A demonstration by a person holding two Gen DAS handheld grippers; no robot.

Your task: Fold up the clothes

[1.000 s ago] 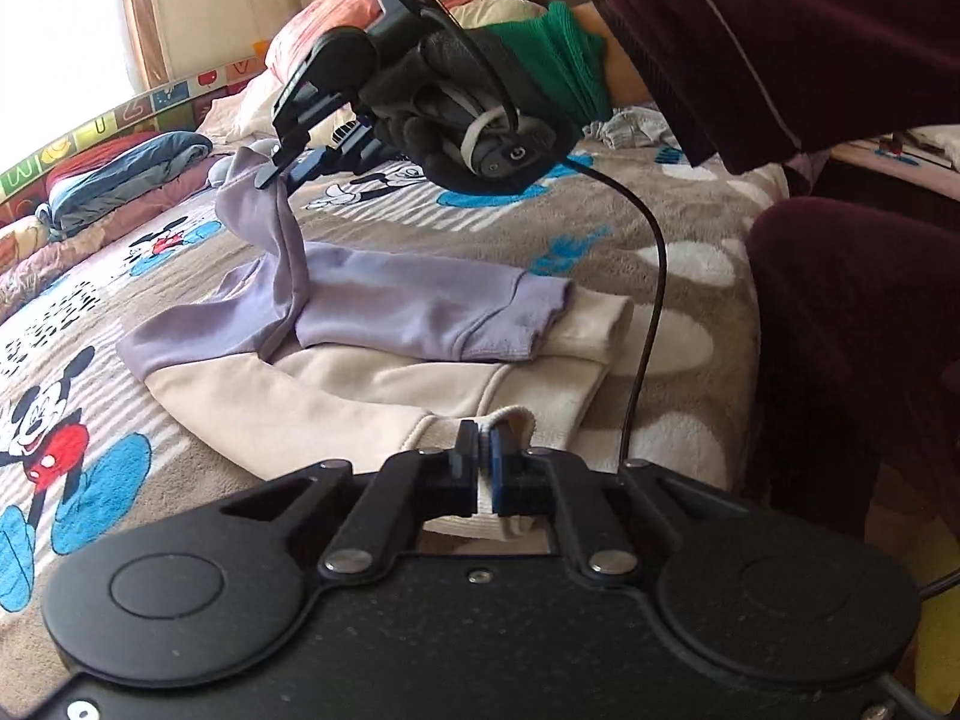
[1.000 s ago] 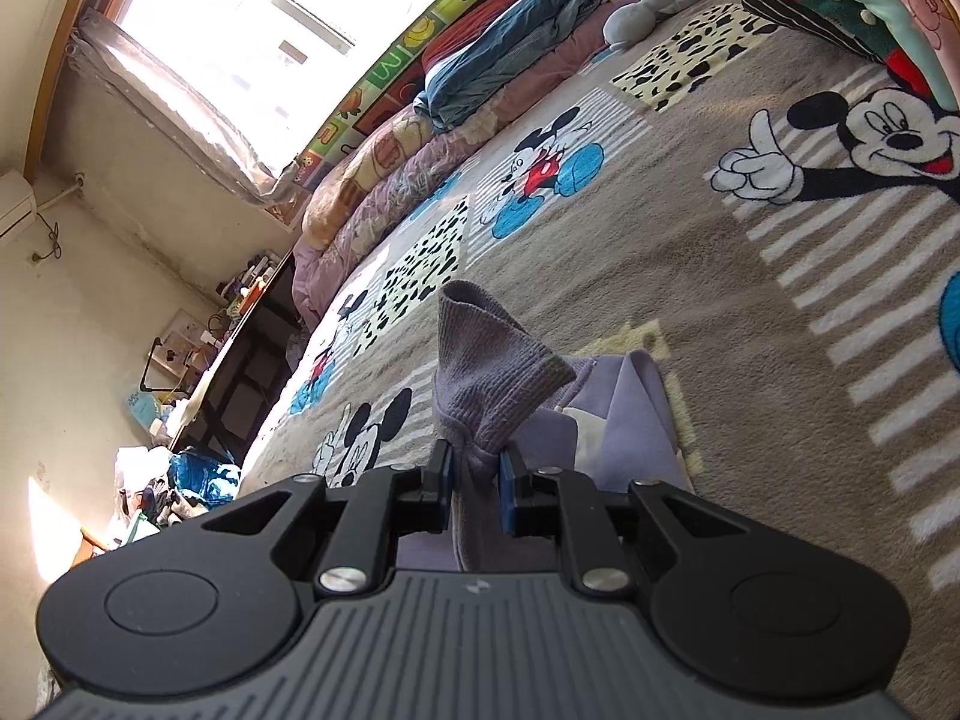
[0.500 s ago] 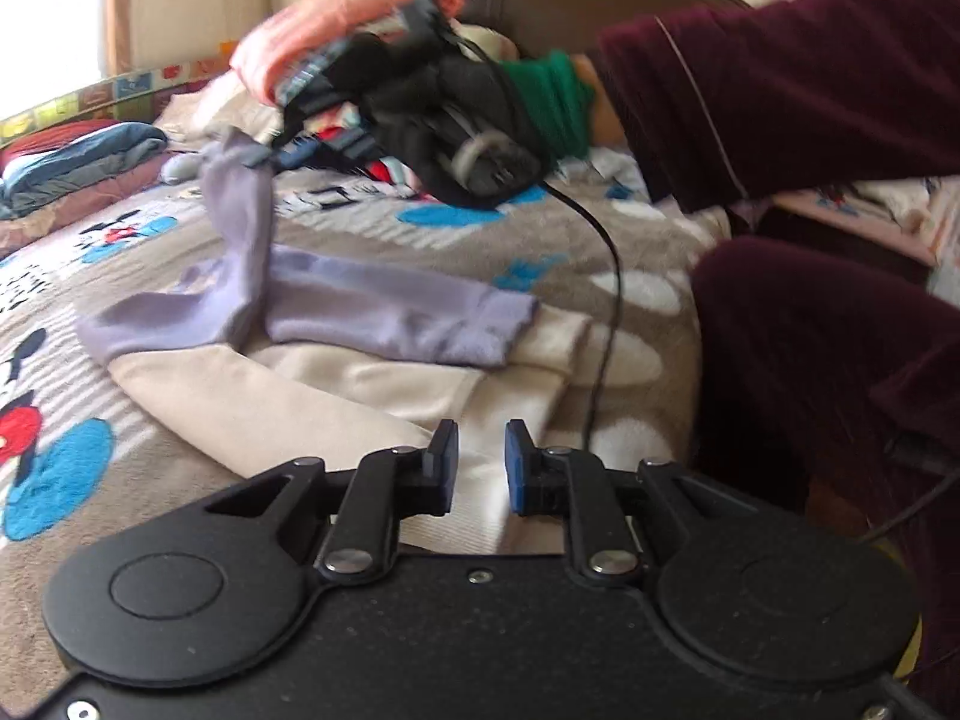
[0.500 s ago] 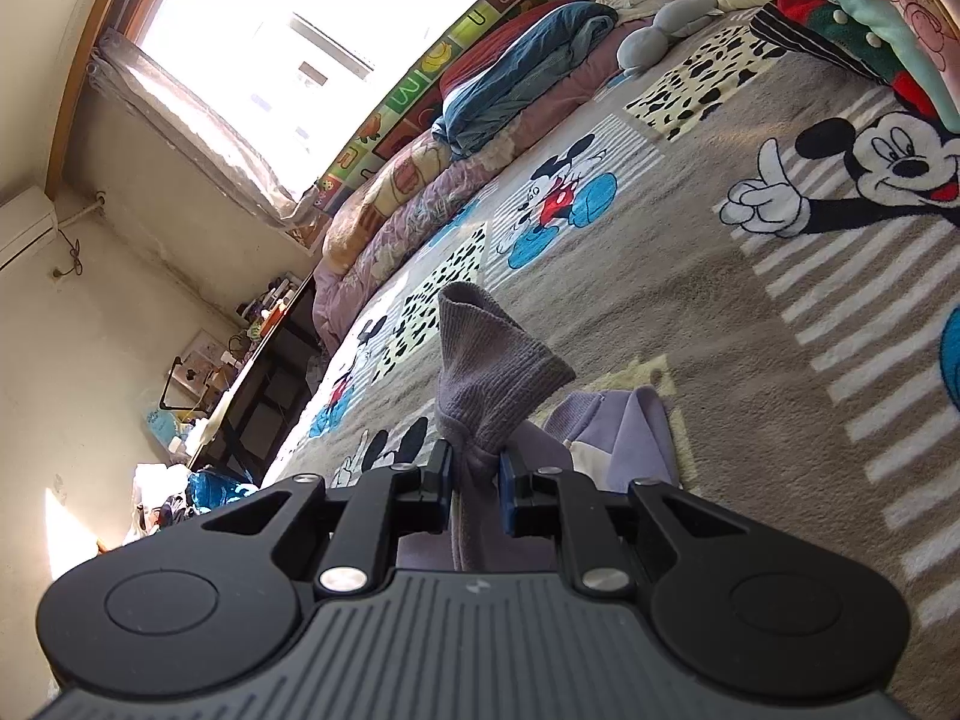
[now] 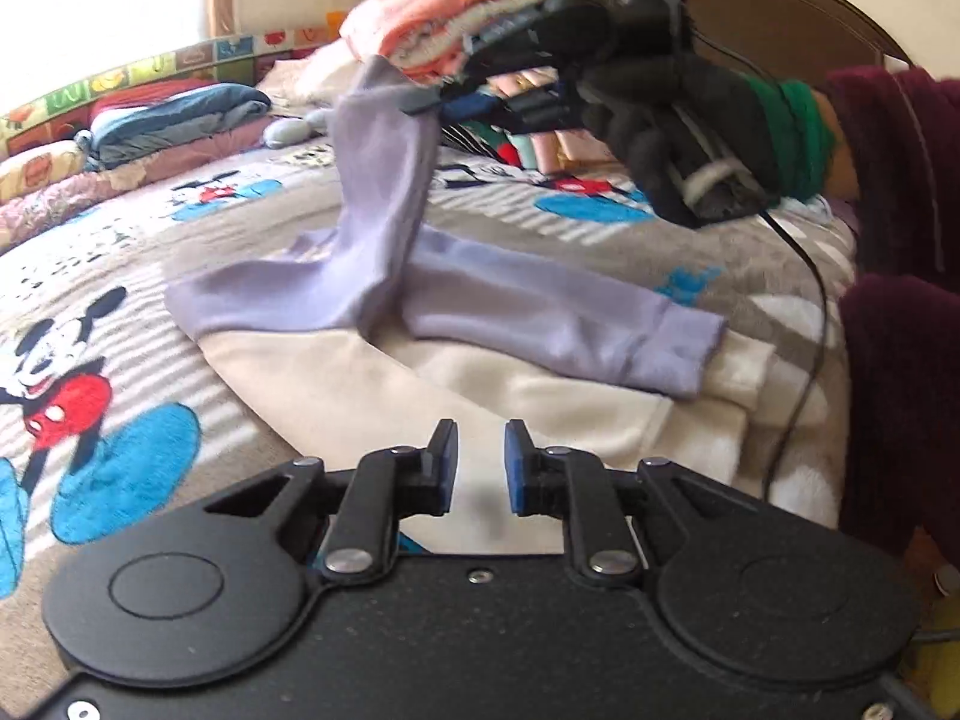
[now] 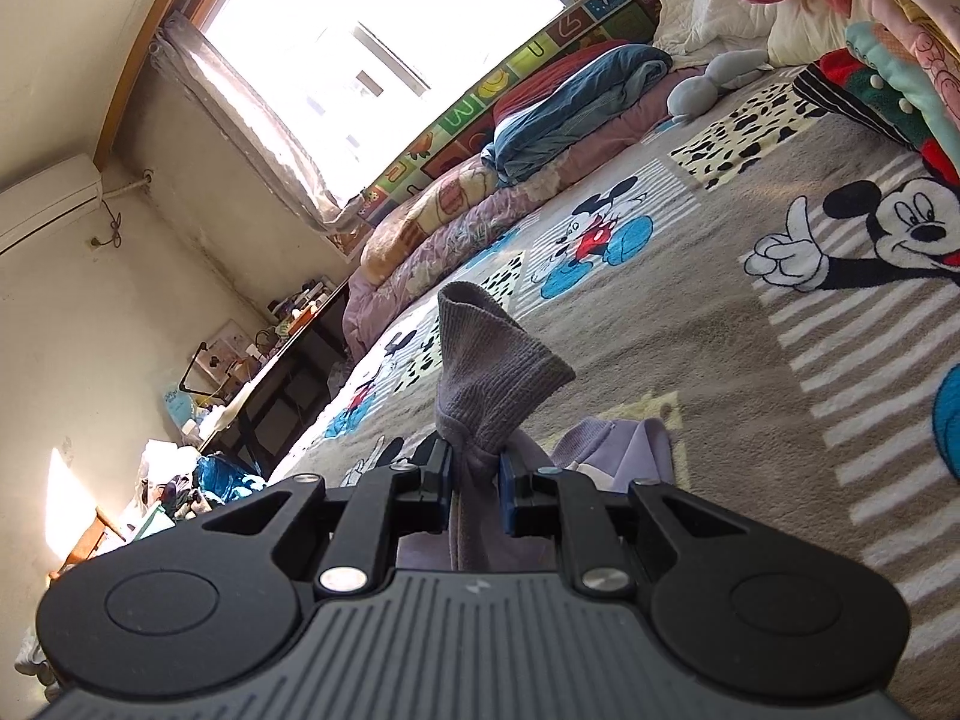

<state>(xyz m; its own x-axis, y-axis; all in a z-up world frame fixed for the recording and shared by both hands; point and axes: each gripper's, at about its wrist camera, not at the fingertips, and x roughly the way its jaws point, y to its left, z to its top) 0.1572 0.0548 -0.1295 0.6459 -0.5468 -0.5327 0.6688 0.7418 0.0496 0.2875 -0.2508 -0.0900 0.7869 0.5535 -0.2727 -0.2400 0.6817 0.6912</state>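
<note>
Right tongs (image 6: pixel 474 474): pressed together on the ribbed cuff (image 6: pixel 486 360) of the lilac sleeve (image 5: pixel 378 192), which is held lifted above the bed.
Left tongs (image 5: pixel 480 468): spread a little, nothing between the pads; the jaws have just been opening and the cream hem (image 5: pixel 600 414) just ahead of them is no longer pinched.
Garment: a cream and lilac sweatshirt (image 5: pixel 372 372) lies flat just beyond the left tongs, its other sleeve (image 5: pixel 576 324) already laid across the body.
Lifted sleeve: it hangs from the right tongs down to the shoulder, taut in its upper part, slack where it meets the body.
Step in hand: judged to be the folding of the second sleeve over the chest.
How to do it well: the cuff should be carried across and lowered parallel to the sleeve already laid; the pinch should be kept until the cuff rests on the cloth.
Left tongs' part: the body may be pressed down near the shoulder so that it is not dragged.
Risk: a twist in the sleeve could be laid in as a crease.
Surroundings: a cartoon-print blanket (image 5: pixel 120 312) lies under everything.
</note>
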